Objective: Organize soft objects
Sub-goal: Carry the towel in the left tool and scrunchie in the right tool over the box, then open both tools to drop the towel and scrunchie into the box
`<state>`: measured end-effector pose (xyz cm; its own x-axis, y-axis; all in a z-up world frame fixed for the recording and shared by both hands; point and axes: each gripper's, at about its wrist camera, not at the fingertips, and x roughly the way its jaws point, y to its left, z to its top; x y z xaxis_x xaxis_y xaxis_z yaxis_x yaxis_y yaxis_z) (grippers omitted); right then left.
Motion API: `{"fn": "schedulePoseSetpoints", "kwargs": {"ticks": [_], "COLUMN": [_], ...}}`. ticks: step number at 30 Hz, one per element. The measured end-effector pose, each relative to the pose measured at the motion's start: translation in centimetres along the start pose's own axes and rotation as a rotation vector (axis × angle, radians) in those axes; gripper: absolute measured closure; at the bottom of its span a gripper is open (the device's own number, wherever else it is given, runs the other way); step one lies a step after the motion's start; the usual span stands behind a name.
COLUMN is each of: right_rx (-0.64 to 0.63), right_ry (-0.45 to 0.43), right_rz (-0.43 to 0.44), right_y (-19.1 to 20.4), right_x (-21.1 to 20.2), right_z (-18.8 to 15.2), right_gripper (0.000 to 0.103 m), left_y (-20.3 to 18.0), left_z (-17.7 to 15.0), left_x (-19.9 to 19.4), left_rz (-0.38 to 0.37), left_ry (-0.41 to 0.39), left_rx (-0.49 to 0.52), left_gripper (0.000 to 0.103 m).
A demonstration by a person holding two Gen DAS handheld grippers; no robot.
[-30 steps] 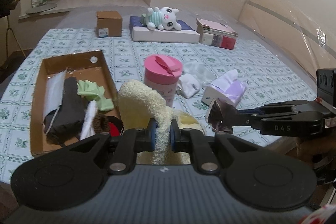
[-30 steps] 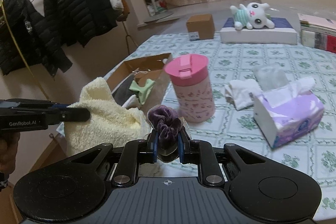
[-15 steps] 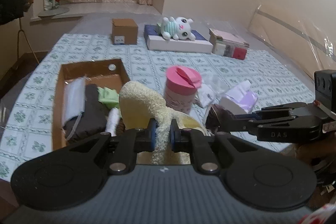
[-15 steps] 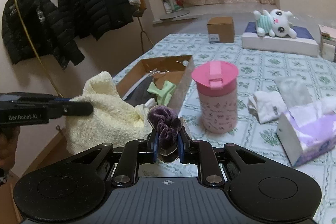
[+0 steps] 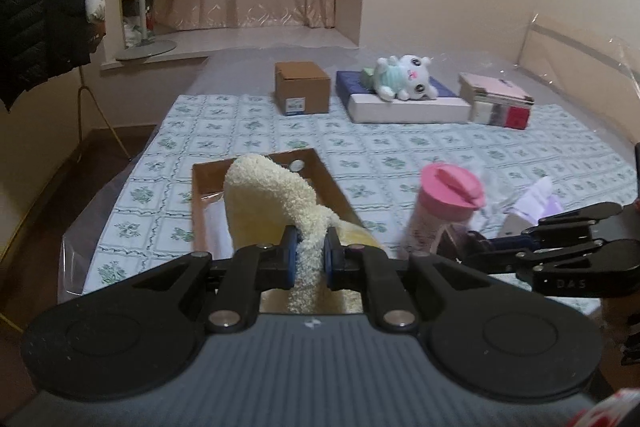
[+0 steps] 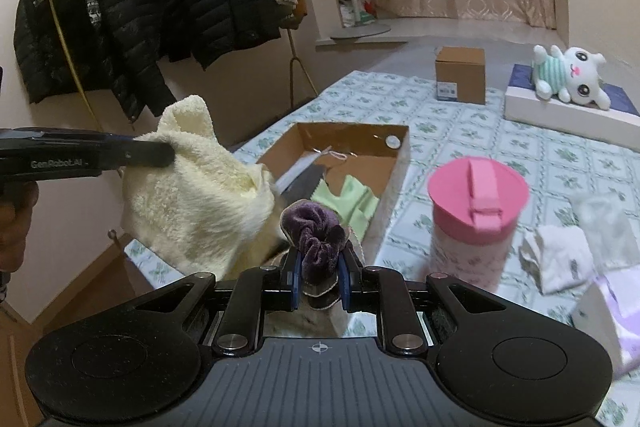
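Cream fluffy towel [image 5: 276, 203] is pinched in the closed jaws of the left gripper [image 5: 311, 259], lifted above the cardboard box [image 6: 394, 163]. Beside it, the right gripper [image 6: 319, 277] holds a purple velvet scrunchie [image 6: 314, 233] near the pink cup [image 6: 476, 223].

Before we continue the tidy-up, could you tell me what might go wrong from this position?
1. The left gripper pinches only a fold of the cream towel; it may slip or drag across the cardboard box.
2. The pink cup stands close to the right gripper holding the purple scrunchie; a swing could topple it.
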<state>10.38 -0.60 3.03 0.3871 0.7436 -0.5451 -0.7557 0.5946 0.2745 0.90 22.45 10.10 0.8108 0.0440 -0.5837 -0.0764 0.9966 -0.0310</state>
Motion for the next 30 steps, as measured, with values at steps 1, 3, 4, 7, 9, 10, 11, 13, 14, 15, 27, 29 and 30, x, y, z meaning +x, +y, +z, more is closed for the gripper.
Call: {"fn": "schedulePoseSetpoints", "kwargs": {"ticks": [1, 3, 4, 7, 9, 10, 11, 13, 14, 15, 27, 29, 30], "right_rx": [0.001, 0.003, 0.004, 0.002, -0.003, -0.011, -0.025, -0.047, -0.059, -0.069, -0.285, -0.323, -0.332], "right_ry": [-0.001, 0.003, 0.005, 0.026, 0.047, 0.057, 0.069, 0.087, 0.097, 0.107, 0.251, 0.26, 0.26], "right_rz": [0.0, 0.004, 0.004, 0.003, 0.003, -0.001, -0.004, -0.005, -0.003, 0.0, -0.008, -0.02, -0.025], "right_y": [0.1, 0.1, 0.1, 0.3, 0.4, 0.5, 0.6, 0.7, 0.8, 0.8, 2.4, 2.5, 2.4], "right_x": [0.4, 1.6, 2.1, 4.0, 5.2, 5.7, 6.4, 7.3, 7.9, 8.4, 15.7, 16.7, 17.1], "right_z": [0.2, 0.7, 0.8, 0.8, 0.5, 0.3, 0.1, -0.3, -0.5, -0.7, -1.7, -1.7, -1.6], "right_gripper": [0.084, 0.084, 0.084, 0.084, 0.084, 0.084, 0.084, 0.084, 0.084, 0.084, 0.084, 0.084, 0.084], "left_y": [0.4, 1.0, 1.4, 2.1, 2.2, 2.2, 2.2, 2.4, 2.5, 2.6, 4.4, 5.0, 5.3], "left_z": [0.1, 0.2, 0.2, -0.2, -0.9, -1.4, -1.9, -2.9, -3.3, -3.8, -5.2, -5.0, -4.9], "left_x": [0.5, 1.4, 2.0, 4.2, 5.7, 6.5, 7.2, 8.6, 9.2, 9.7, 15.3, 16.0, 16.4], "left_rz": [0.006, 0.006, 0.001, -0.025, -0.036, -0.04, -0.044, -0.049, -0.05, -0.045, -0.059, -0.063, -0.062], "left_ry": [0.004, 0.014, 0.023, 0.063, 0.098, 0.119, 0.142, 0.183, 0.2, 0.213, 0.286, 0.284, 0.282], "left_rx": [0.002, 0.003, 0.001, -0.001, 0.01, 0.022, 0.035, 0.052, 0.06, 0.068, 0.104, 0.095, 0.091], "left_gripper": [0.092, 0.092, 0.092, 0.092, 0.092, 0.092, 0.092, 0.092, 0.092, 0.092, 0.092, 0.091, 0.092]}}
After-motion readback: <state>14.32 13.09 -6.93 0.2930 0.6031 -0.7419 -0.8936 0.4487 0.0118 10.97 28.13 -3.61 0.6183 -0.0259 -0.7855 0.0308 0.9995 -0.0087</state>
